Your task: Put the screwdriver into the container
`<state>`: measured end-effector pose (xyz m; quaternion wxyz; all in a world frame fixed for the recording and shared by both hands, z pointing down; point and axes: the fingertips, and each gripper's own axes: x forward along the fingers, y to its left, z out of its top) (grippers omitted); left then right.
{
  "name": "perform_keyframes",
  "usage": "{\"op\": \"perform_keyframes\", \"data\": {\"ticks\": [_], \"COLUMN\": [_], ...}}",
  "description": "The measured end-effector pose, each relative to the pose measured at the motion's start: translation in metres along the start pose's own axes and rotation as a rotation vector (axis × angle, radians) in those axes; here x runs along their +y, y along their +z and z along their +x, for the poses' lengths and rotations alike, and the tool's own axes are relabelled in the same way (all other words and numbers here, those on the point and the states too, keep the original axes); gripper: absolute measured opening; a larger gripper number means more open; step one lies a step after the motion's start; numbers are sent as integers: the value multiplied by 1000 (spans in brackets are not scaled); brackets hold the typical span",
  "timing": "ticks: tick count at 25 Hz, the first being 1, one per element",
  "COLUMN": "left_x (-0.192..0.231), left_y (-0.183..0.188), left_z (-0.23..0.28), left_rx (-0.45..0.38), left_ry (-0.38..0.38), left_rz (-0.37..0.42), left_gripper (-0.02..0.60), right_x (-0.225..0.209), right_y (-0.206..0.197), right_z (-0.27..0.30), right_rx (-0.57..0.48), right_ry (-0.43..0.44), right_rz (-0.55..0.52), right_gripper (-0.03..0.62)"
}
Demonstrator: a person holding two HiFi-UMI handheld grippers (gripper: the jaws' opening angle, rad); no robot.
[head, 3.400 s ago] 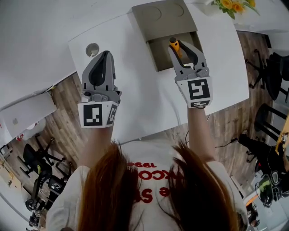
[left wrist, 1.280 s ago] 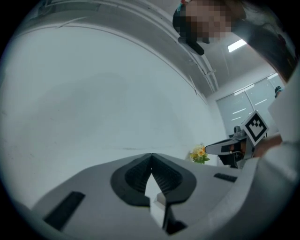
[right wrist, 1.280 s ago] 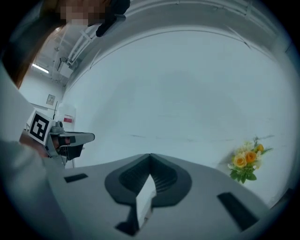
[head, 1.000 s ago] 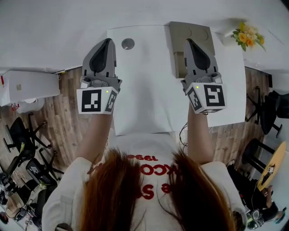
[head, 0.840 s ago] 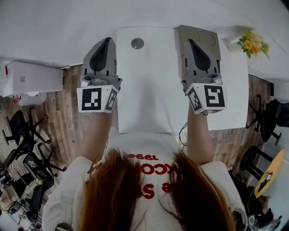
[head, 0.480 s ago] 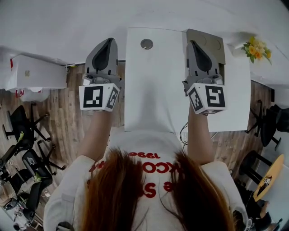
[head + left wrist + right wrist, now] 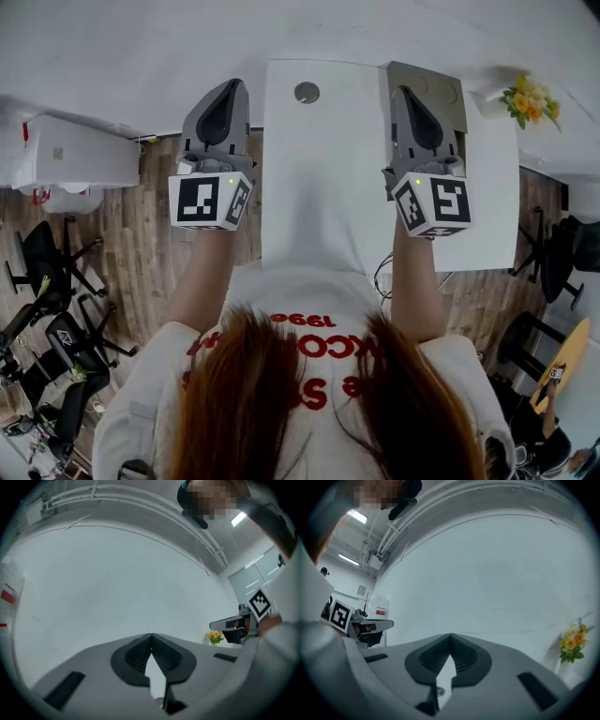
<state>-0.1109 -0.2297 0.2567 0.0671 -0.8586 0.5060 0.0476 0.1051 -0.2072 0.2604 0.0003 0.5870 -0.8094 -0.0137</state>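
Note:
In the head view the tan container (image 7: 442, 82) sits at the far right of the white table (image 7: 319, 187). My right gripper (image 7: 404, 90) hangs over it and hides most of it. No screwdriver shows in any view. My left gripper (image 7: 235, 82) is held over the table's left edge. Both point level toward a white wall. The left gripper (image 7: 151, 637) has its jaws meeting at the tip with nothing between them, and so has the right gripper (image 7: 450, 637).
A round grommet (image 7: 306, 92) is set in the table's far end. Yellow flowers (image 7: 525, 94) stand at the far right corner. A white cabinet (image 7: 80, 155) stands to the left, with black chairs (image 7: 47, 281) on the wooden floor.
Seconds ago my right gripper held an orange-handled screwdriver over the open container; now its jaws are empty. Over the last second the table and container slid right in view and both grippers shifted slightly.

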Motion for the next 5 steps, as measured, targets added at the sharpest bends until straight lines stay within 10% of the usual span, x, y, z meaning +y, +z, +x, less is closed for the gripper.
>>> {"op": "perform_keyframes", "data": {"ticks": [5], "left_x": [-1], "left_y": [1], "left_z": [-1], "left_rx": [-3], "left_ry": [-2], "left_rz": [-3], "left_gripper": [8], "right_x": [1], "right_y": [3], "right_z": [0], "right_rx": [-8], "right_ry": [-1], "right_rz": [-1], "right_gripper": [3]}}
